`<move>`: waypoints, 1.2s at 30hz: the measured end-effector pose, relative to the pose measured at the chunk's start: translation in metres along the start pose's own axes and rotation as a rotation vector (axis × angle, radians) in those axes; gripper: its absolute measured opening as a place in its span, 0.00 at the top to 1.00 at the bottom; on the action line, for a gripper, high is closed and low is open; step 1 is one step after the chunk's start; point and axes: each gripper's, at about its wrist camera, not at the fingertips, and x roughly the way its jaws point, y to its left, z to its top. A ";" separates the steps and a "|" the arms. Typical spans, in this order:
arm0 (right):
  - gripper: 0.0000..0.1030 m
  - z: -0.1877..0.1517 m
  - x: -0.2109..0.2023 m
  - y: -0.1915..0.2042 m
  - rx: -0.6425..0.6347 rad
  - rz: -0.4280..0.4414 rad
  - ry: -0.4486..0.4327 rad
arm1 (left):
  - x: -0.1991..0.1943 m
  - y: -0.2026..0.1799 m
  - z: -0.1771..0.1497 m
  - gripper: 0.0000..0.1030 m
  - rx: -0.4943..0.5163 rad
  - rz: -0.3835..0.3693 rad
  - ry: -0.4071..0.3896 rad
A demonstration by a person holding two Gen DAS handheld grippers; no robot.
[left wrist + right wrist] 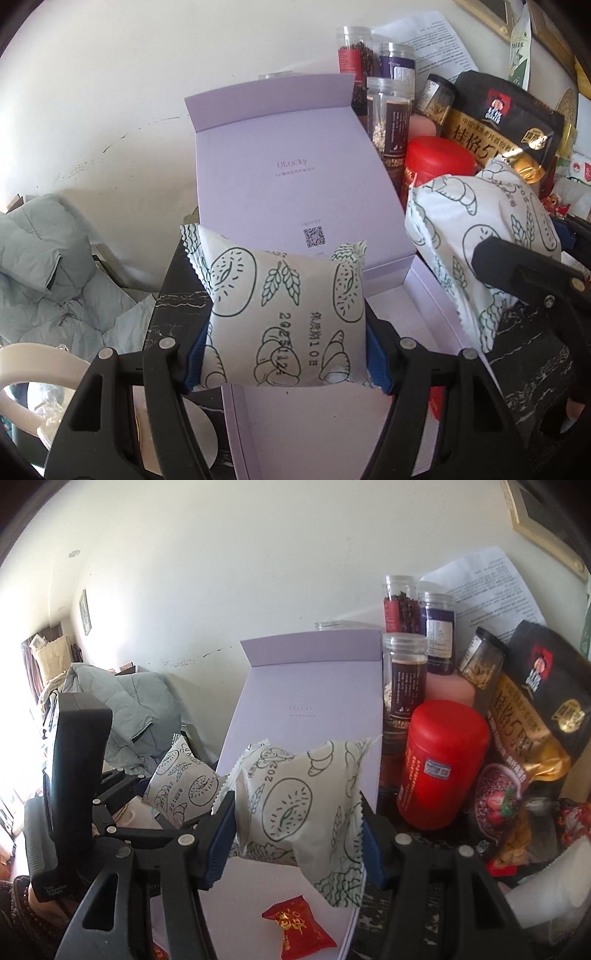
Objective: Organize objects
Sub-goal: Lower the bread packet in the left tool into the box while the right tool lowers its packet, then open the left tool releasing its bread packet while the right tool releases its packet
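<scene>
My left gripper is shut on a white snack packet printed with bread drawings, held above the open lilac box. To the right in the left wrist view, the right gripper's finger presses a second white packet. In the right wrist view my right gripper is shut on that packet, over the lilac box. The left gripper's packet shows at the left there. A red candy wrapper lies inside the box bottom.
A red canister, several clear jars, a black oat bag and printed paper crowd the right against the white wall. A grey-blue padded jacket lies left. A white round object sits at the lower left.
</scene>
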 end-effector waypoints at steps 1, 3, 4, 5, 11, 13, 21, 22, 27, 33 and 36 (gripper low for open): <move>0.42 -0.002 0.008 -0.004 0.007 0.012 0.025 | 0.006 -0.001 -0.002 0.35 0.003 0.007 0.016; 0.42 -0.008 0.021 -0.010 0.021 0.005 0.061 | 0.016 -0.003 -0.005 0.35 0.000 0.002 0.052; 0.42 -0.011 0.025 -0.012 0.018 -0.001 0.074 | 0.021 -0.006 -0.007 0.35 0.006 -0.006 0.070; 0.42 -0.013 0.027 -0.013 0.015 -0.001 0.077 | 0.025 -0.008 -0.009 0.35 0.011 -0.009 0.082; 0.42 -0.020 0.037 -0.013 -0.001 0.056 0.100 | 0.043 -0.020 -0.019 0.34 0.041 0.006 0.148; 0.42 -0.022 0.043 -0.014 0.001 0.051 0.120 | 0.049 -0.023 -0.022 0.34 0.050 0.020 0.166; 0.42 -0.032 0.061 -0.020 0.042 0.082 0.178 | 0.069 -0.021 -0.029 0.34 0.039 -0.002 0.250; 0.42 -0.033 0.061 -0.020 0.043 0.083 0.181 | 0.070 -0.021 -0.030 0.34 0.037 -0.008 0.258; 0.41 -0.036 0.068 -0.022 0.065 0.086 0.202 | 0.080 -0.017 -0.033 0.34 0.004 -0.046 0.311; 0.39 -0.041 0.077 -0.027 0.098 0.093 0.237 | 0.091 -0.011 -0.038 0.32 -0.040 -0.072 0.365; 0.36 -0.040 0.077 -0.026 0.084 0.083 0.242 | 0.094 -0.012 -0.040 0.30 -0.040 -0.070 0.381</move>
